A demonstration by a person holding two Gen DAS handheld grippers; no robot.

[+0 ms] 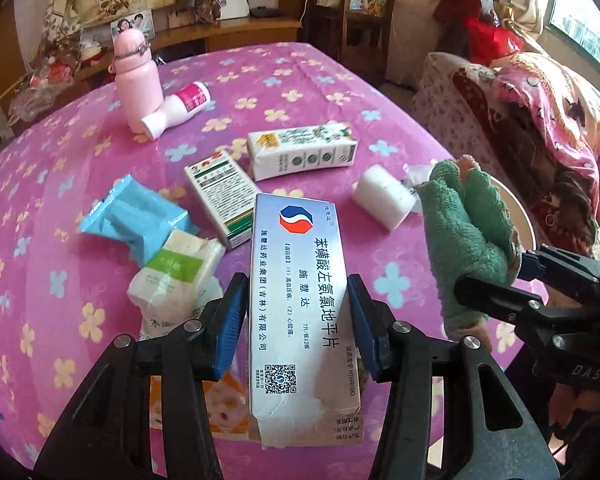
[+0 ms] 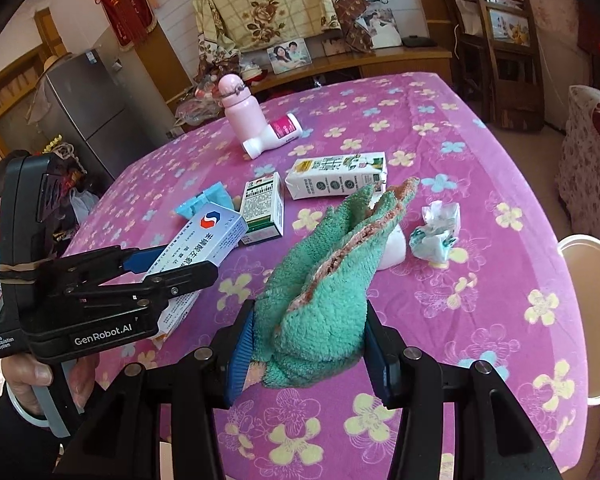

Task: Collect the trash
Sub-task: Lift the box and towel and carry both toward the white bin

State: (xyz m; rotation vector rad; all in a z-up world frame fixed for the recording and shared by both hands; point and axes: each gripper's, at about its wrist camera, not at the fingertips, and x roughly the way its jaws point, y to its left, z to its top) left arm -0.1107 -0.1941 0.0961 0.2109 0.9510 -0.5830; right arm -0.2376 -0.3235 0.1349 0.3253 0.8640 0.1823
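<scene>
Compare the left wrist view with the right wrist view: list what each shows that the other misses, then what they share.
Only the left wrist view: the tissue pack with a green label.

Only the right wrist view: the grey fridge and the person's hand on the left gripper's handle.

Both: the left gripper clamped on the silver medicine box, the right gripper clamped on the green cloth, the milk carton, and the pink bottle.
</scene>
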